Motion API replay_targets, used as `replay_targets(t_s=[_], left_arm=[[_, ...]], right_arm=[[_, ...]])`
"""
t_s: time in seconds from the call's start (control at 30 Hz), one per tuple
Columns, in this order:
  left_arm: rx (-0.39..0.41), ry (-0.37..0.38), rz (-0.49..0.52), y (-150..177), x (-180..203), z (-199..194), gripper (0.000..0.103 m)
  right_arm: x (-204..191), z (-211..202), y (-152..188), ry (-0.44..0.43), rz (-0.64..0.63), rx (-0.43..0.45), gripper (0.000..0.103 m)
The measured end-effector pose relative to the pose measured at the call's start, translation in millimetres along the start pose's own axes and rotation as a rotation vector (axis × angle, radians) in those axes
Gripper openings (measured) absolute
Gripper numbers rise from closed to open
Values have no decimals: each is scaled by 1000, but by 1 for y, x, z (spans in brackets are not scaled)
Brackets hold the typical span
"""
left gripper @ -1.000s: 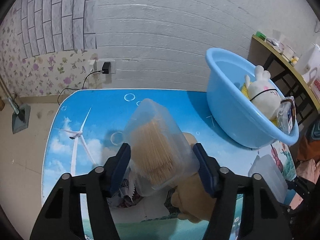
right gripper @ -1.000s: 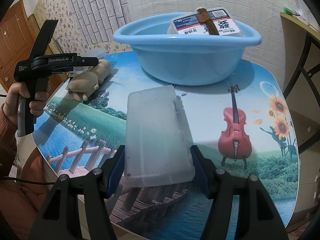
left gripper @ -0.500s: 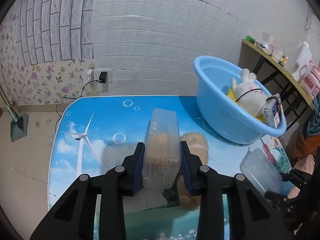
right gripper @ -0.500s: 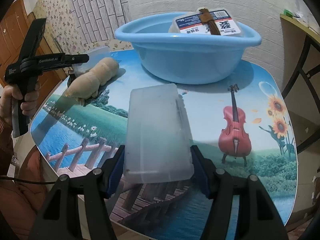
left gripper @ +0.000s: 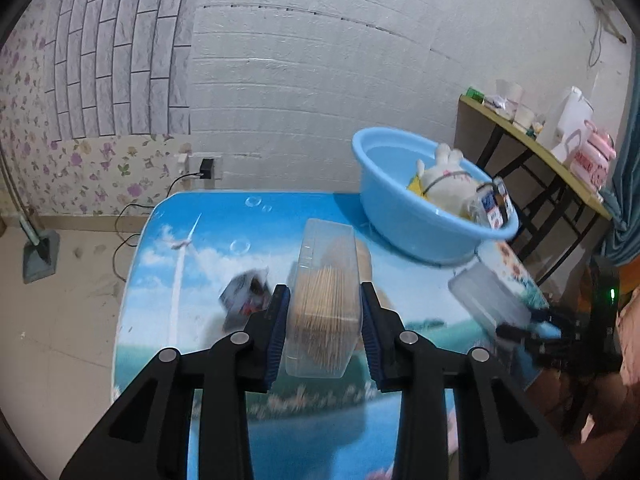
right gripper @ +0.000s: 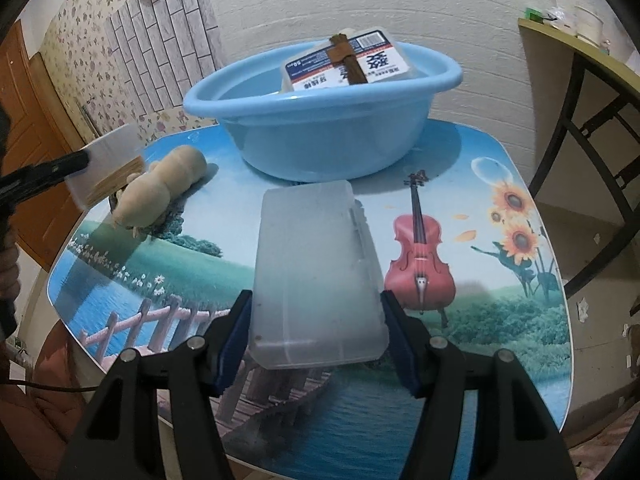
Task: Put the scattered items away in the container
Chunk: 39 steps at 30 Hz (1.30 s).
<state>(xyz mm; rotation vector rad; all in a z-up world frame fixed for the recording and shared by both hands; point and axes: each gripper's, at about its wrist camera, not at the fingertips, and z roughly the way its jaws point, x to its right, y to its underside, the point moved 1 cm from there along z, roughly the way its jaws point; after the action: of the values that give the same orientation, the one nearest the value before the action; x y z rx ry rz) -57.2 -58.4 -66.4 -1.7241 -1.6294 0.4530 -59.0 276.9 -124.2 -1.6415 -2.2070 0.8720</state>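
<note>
My left gripper [left gripper: 323, 320] is shut on a clear toothpick box [left gripper: 325, 300] and holds it above the table. My right gripper [right gripper: 318, 332] is shut on a frosted plastic case [right gripper: 316, 272], lifted over the table's near side. The blue basin [right gripper: 320, 128] stands at the far side and holds a cotton swab pack [right gripper: 352, 62]; in the left wrist view the basin [left gripper: 404, 208] also holds a white plush rabbit [left gripper: 444, 176]. A tan plush toy [right gripper: 160, 192] lies left of the basin. A small dark packet [left gripper: 244, 300] lies on the table under my left gripper.
The table [right gripper: 480, 240] has a printed picture top with rounded edges. A wooden side table [left gripper: 540, 152] with bottles and bags stands to the right. A wall socket with a cable [left gripper: 206, 170] is behind the table.
My left gripper has turned the toothpick box edge-on and risen higher; the dark packet now shows beneath it. My right gripper has lifted the frosted case slightly and come closer to the basin.
</note>
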Motion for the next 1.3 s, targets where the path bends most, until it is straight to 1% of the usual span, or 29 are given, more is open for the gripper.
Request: replay_targets(t_s=[0.13,0.23,0.37,0.63,1.03,1.3], left_arm=[[-37,-17,-18,20,-5,-8,33],[-49,-67,14,31,-6,-9,33],[-64,-84,32,39,-5,-10,32],[-90,-109,70,45,-1,1,31],[-67,-181,168,41,12,13,32],[-106,-186,146,46,6,33,32]], right_arm=[[0,0,0,-6,1,3,61],[-1,1,0,-8,-1,5,61],[-3,2,1,-8,-6,7,61],[-5,2,2,-2,-28,7,61],[-3,6,1,-17,-15,3,62],[-6,10,3,-1,-41,4,62]])
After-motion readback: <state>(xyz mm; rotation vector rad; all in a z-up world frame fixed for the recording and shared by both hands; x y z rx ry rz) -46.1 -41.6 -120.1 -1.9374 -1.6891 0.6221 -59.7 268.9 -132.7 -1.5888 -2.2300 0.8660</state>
